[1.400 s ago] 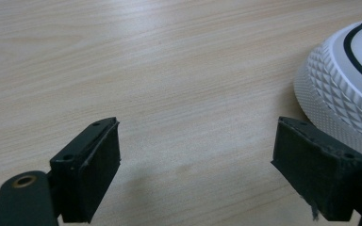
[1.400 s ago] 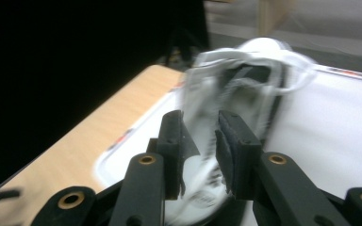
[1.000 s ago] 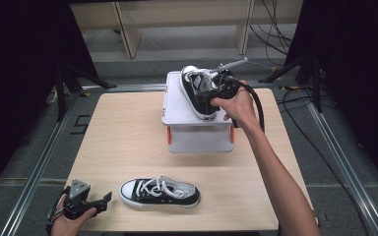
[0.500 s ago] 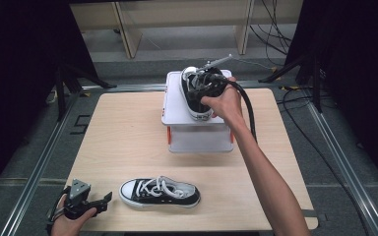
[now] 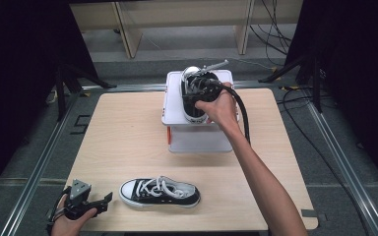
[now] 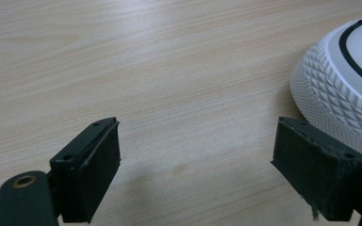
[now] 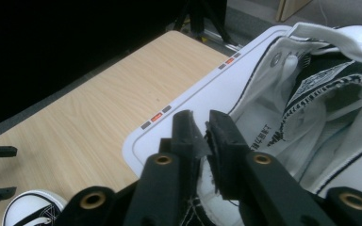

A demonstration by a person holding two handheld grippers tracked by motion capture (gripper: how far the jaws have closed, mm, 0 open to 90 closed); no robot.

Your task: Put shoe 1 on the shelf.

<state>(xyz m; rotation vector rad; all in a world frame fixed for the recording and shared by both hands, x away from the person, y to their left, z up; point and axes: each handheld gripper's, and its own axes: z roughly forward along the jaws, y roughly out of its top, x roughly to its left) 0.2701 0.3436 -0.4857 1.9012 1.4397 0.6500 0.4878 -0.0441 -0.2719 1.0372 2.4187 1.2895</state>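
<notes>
Shoe held over the box, its mate still on the tabletop (image 5: 128,128)

The white box (image 5: 199,140) sits at the far edge; the right gripper (image 5: 197,93) is clamped on the heel collar of one sneaker (image 5: 193,105), long axis running away from the person. The second sneaker (image 5: 160,191) lies crosswise near the front, nearest the wide-open left gripper (image 5: 101,204) (toe just beside its jaw).

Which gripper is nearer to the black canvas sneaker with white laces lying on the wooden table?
Left. The left gripper sits open just beside the black canvas sneaker, at its white toe cap. The right gripper is far away, clamped on the other sneaker over the white box.
</notes>
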